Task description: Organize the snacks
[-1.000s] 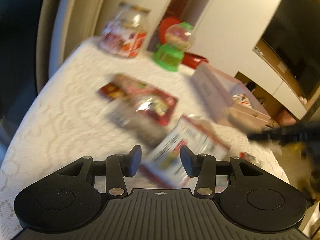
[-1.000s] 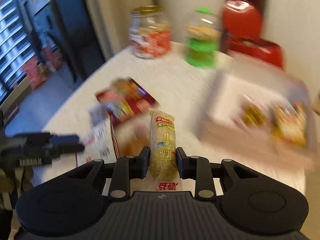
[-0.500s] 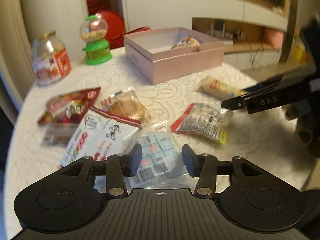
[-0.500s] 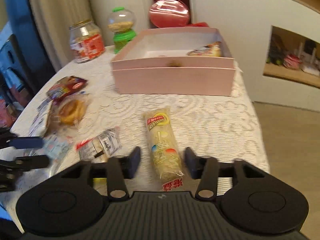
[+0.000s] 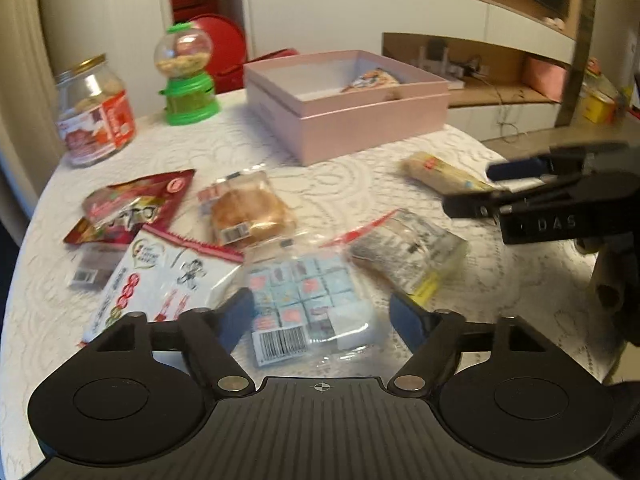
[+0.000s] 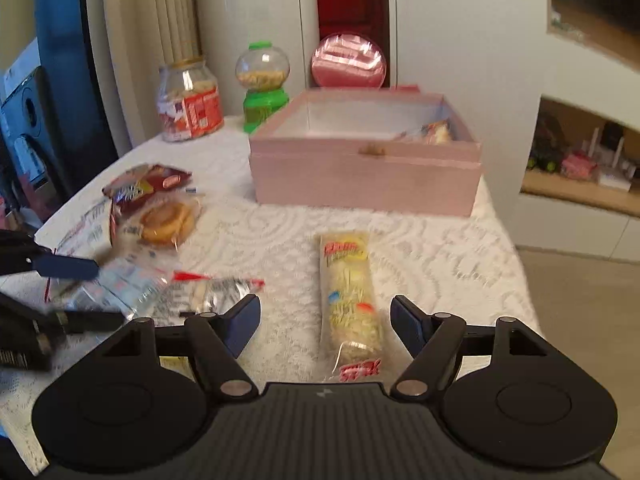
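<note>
Lying loose at lower centre, the long noodle-snack packet (image 6: pixel 350 300) has just been released; right gripper (image 6: pixel 325 326) and left gripper (image 5: pixel 320 314) both gape, pink box (image 6: pixel 366 178) waiting beyond.

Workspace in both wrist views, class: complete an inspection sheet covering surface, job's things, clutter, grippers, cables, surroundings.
Surface: round table under white lace cloth.
Job's things: open pink box holding one snack; long yellow packet, bun packet, red bag, blue-squares packet, silver packet and white packet lying loose.
Clutter: glass jar, green candy dispenser.
Grippers: left gripper open over blue-squares packet; right gripper open astride yellow packet.
Cables: one on the far shelf.
Surroundings: curtain, white cabinets, shelves.
</note>
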### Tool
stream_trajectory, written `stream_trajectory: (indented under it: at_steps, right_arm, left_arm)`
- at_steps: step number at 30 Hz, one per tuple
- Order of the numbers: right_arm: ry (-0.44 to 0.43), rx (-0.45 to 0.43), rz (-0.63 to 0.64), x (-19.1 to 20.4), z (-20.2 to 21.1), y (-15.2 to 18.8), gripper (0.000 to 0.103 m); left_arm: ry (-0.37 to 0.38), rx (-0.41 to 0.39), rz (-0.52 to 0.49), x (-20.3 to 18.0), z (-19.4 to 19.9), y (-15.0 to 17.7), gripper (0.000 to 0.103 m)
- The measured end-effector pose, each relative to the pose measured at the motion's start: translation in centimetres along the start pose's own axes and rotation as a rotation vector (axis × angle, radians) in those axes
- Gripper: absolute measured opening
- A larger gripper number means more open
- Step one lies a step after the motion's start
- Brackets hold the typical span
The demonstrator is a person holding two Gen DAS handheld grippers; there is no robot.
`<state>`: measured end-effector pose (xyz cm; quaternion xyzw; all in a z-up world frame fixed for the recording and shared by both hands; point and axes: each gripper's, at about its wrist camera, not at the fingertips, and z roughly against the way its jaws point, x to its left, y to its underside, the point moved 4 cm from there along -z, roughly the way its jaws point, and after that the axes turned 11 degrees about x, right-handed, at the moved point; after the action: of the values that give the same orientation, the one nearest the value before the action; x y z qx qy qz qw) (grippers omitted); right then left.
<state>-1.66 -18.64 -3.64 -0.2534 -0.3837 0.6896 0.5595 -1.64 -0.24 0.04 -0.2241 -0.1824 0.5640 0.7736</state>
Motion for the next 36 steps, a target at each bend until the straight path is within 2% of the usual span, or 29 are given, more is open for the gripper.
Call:
stream_trajectory:
  at_steps: [4,6,9,10,12,15,18,21,25,31,34,36]
  right_arm:
    - [-0.054,-0.013,0.070,2.3,1.1,-0.5,0.073]
    - [-0.117,0.032,0.084,3.7,0.3,-0.9,0.072]
    - [-0.181,0.123,0.072,5.2,-2.2,-1.5,0.072]
    - [-0.175,0.150,0.070,5.5,-3.1,-1.7,0.070]
    - [-0.127,0.146,0.088,5.7,-3.3,-1.9,0.054]
    - [-0.084,0.116,0.116,5.4,-1.4,-1.9,0.050]
    - [-0.037,0.071,0.110,3.7,0.8,-1.9,0.050]
    - [-0.001,0.062,0.069,1.5,2.3,-1.9,0.050]
    - [0.050,0.060,0.029,-0.7,3.0,-1.6,0.050]
    - [0.062,0.037,-0.005,-1.8,3.2,-1.6,0.050]
    - [0.065,0.020,0.000,-1.8,3.3,-1.9,0.050]
    - [0.072,0.008,0.008,-2.1,3.5,-2.2,0.050]
  left_arm:
    - [-0.001,-0.027,0.025,0.9,1.5,0.4,0.076]
    - [-0.006,-0.014,0.040,1.6,2.0,0.8,0.076]
    - [0.060,0.006,0.108,2.4,1.8,1.0,0.075]
    - [0.075,0.008,0.128,2.6,1.7,0.9,0.075]
    - [0.079,0.005,0.149,2.6,1.2,0.5,0.075]
    - [0.069,0.023,0.141,1.9,-0.2,-0.5,0.075]
    - [0.037,0.043,0.110,0.9,-1.7,-1.3,0.077]
    - [0.026,0.048,0.076,-0.3,-2.4,-1.8,0.077]
    - [0.045,0.048,0.056,-1.0,-2.4,-1.7,0.072]
    - [0.071,0.039,0.047,-1.1,-2.0,-1.8,0.066]
    - [0.111,-0.002,0.050,-0.8,-1.0,-2.8,0.066]
    - [0.132,-0.062,0.051,-0.4,0.2,-4.7,0.066]
